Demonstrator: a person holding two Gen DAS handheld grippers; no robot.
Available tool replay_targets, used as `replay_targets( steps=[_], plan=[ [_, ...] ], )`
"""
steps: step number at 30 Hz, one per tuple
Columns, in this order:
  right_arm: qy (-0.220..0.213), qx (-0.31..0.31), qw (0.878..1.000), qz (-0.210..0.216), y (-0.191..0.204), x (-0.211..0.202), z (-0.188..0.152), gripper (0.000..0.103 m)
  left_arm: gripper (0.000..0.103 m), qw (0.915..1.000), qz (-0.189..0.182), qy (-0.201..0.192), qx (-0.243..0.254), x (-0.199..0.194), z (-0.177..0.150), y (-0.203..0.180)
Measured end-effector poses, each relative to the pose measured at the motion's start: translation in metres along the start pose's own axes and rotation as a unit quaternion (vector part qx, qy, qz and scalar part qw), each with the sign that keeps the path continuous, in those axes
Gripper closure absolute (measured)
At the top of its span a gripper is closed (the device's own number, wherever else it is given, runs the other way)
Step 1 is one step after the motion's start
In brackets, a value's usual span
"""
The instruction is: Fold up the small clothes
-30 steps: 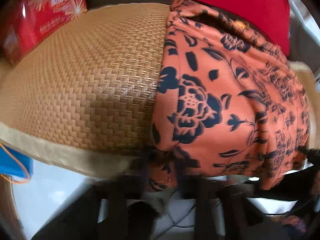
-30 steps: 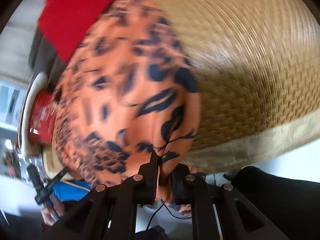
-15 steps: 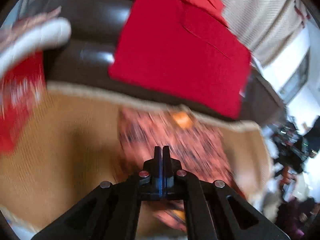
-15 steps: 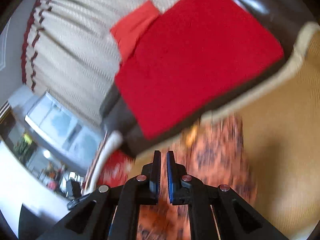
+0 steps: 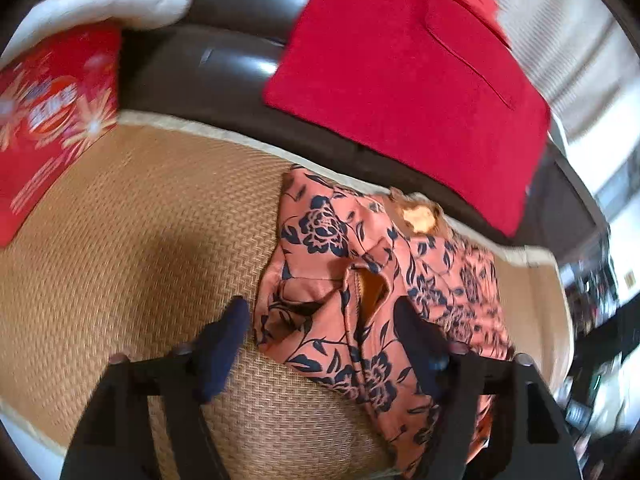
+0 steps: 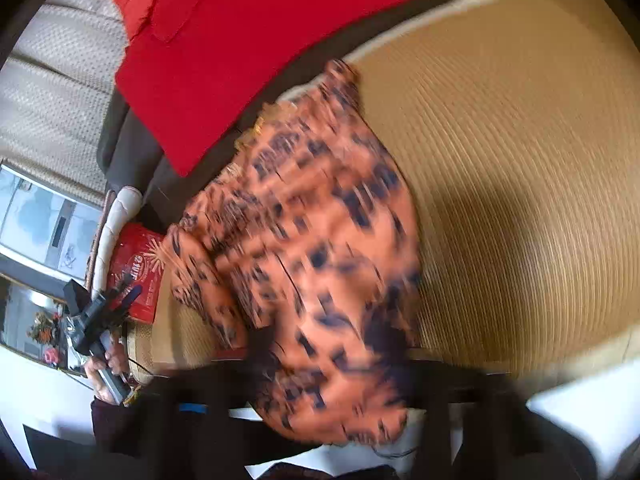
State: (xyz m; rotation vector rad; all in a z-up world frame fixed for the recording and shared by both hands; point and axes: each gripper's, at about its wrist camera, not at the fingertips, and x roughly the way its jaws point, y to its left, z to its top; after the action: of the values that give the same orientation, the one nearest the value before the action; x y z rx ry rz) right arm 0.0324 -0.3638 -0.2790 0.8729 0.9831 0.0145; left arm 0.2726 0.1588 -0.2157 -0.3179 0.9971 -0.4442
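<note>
An orange garment with a dark floral print lies folded over on the woven mat; its near part is rumpled, with a fold standing up. My left gripper hovers just above that near part. Its jaws are opening and stand wide apart, and the pads touch no cloth. The right wrist view is smeared by motion. There the same garment fills the middle, and my right gripper is over its near end, jaws opening and nothing pinched. At the far left a hand holds the left gripper.
A red cloth drapes over the dark sofa back behind the mat. A red printed box stands at the mat's left end under a white padded armrest. The mat's pale front border runs near the right gripper.
A second ago both grippers were shut at the garment's near edge. They swung up, still shut. Now both have tipped back down with jaws wide apart, and the garment lies folded over on the mat.
</note>
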Motion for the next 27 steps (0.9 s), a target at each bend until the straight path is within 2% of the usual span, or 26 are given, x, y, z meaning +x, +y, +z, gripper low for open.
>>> replay_targets(
  steps=[2, 5, 8, 12, 14, 15, 16, 17, 18, 21, 27],
  plan=[
    [-0.029, 0.037, 0.999, -0.006, -0.018, -0.002, -0.02, 0.015, 0.025, 0.9999, -0.011, -0.001, -0.003, 0.004, 0.006, -0.013],
    [-0.02, 0.066, 0.997, -0.021, -0.037, 0.003, -0.034, 0.015, 0.023, 0.9995, 0.014, -0.011, 0.024, 0.012, 0.026, -0.036],
    [-0.021, 0.097, 0.995, -0.023, -0.054, 0.009, -0.049, 0.015, 0.021, 0.9976, 0.027, 0.029, 0.057, 0.043, 0.039, -0.057],
    [-0.006, 0.114, 0.993, -0.027, -0.07, 0.023, -0.059, 0.015, 0.021, 0.9932, 0.054, 0.048, 0.091, 0.084, 0.049, -0.074],
    [-0.01, 0.126, 0.991, -0.029, -0.077, 0.027, -0.062, 0.015, 0.022, 0.9895, 0.066, 0.075, 0.105, 0.106, 0.05, -0.079],
    [-0.01, 0.129, 0.991, -0.03, -0.079, 0.03, -0.065, 0.015, 0.027, 0.9876, 0.066, 0.088, 0.111, 0.114, 0.049, -0.081],
    [-0.01, 0.131, 0.991, -0.03, -0.08, 0.038, -0.064, 0.015, 0.036, 0.9857, 0.064, 0.104, 0.116, 0.121, 0.046, -0.082],
    [-0.01, 0.134, 0.991, -0.026, -0.082, 0.04, -0.067, 0.015, 0.066, 0.9838, 0.063, 0.118, 0.119, 0.127, 0.042, -0.082],
    [-0.008, 0.138, 0.99, -0.021, -0.083, 0.044, -0.07, 0.015, 0.082, 0.9812, 0.067, 0.132, 0.124, 0.132, 0.037, -0.083],
    [0.002, 0.148, 0.989, -0.016, -0.09, 0.052, -0.079, 0.015, 0.092, 0.975, 0.09, 0.145, 0.142, 0.139, 0.022, -0.082],
    [0.016, 0.137, 0.99, 0.031, -0.071, 0.076, -0.092, 0.015, 0.094, 0.9826, 0.068, 0.113, 0.131, 0.1, 0.014, -0.08]
  ],
)
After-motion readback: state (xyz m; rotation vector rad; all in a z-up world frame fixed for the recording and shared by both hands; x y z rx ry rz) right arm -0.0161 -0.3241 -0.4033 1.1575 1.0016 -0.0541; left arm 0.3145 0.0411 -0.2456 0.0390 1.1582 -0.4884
